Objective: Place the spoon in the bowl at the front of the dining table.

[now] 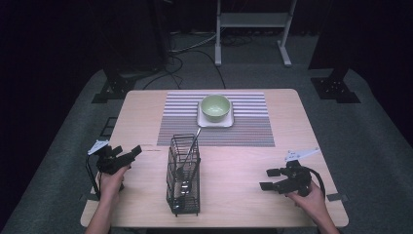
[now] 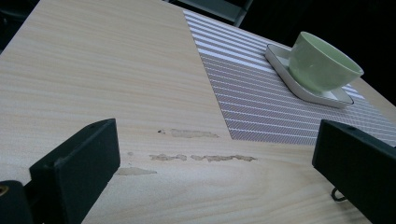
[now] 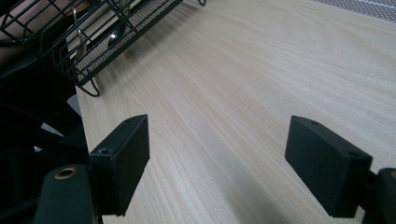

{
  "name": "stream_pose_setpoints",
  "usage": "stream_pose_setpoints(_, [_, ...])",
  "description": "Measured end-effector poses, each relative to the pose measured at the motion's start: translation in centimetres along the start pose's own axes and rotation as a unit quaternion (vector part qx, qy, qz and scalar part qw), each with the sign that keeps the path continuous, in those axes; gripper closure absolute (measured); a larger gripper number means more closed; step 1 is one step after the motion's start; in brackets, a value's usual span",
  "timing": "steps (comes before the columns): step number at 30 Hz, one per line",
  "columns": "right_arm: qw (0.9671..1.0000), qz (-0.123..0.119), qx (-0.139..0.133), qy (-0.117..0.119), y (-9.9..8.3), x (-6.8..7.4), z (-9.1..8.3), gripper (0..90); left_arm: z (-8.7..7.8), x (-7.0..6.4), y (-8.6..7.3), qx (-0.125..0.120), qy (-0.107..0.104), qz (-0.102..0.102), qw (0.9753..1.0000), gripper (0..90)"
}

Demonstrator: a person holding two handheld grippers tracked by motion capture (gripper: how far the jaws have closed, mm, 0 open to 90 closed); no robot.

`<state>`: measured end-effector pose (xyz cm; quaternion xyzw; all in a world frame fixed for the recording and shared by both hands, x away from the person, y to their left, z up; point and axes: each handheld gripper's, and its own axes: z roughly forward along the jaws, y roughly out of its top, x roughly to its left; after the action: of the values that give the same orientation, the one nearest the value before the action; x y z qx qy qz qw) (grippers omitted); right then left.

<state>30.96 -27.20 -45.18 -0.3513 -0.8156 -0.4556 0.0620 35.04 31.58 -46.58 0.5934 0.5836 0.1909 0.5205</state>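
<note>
A black wire cutlery basket (image 1: 171, 171) stands at the front middle of the wooden table (image 1: 234, 161). A metal spoon (image 1: 185, 185) lies in it, and a long handle (image 1: 194, 139) leans out of its far end. A green bowl (image 1: 215, 107) sits on a white square plate (image 1: 229, 122) on a striped placemat (image 1: 253, 129). My left gripper (image 1: 132, 156) is open left of the basket, pointing toward the mat. My right gripper (image 1: 267, 179) is open right of the basket, with nothing between its jaws. The left gripper view shows the bowl (image 2: 322, 63) beyond the open left gripper (image 2: 217, 168). The right gripper view shows the basket (image 3: 70, 60) ahead of the open right gripper (image 3: 219, 163).
Scuffed patches mark the wood (image 2: 201, 157) just before the placemat (image 2: 261, 102). Bare table lies between each gripper and the basket. Beyond the far edge stand a white frame (image 1: 253, 29), black stands and cables on grey carpet (image 1: 195, 73).
</note>
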Motion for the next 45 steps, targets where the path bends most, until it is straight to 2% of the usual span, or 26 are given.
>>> stream_pose_setpoints(13, [0.9999,-0.013,0.001,0.008,0.5,0.7,0.4,20.8,0.0,0.0,-0.1,0.000,0.001,0.000,1.0000,0.0])
stream_pose_setpoints(31, [0.9992,-0.018,0.006,0.034,1.9,1.7,1.0,19.5,-0.1,0.1,-0.1,0.000,0.002,-0.002,1.0000,0.0])
stream_pose_setpoints(39, [0.9987,-0.024,0.003,0.044,2.8,2.6,0.9,19.4,-0.1,0.0,-0.1,0.000,0.001,-0.001,1.0000,0.0])
stream_pose_setpoints(45, [0.9981,-0.035,0.011,0.049,3.7,3.4,1.2,19.3,-0.1,0.1,-0.1,0.000,0.001,-0.002,1.0000,0.0])
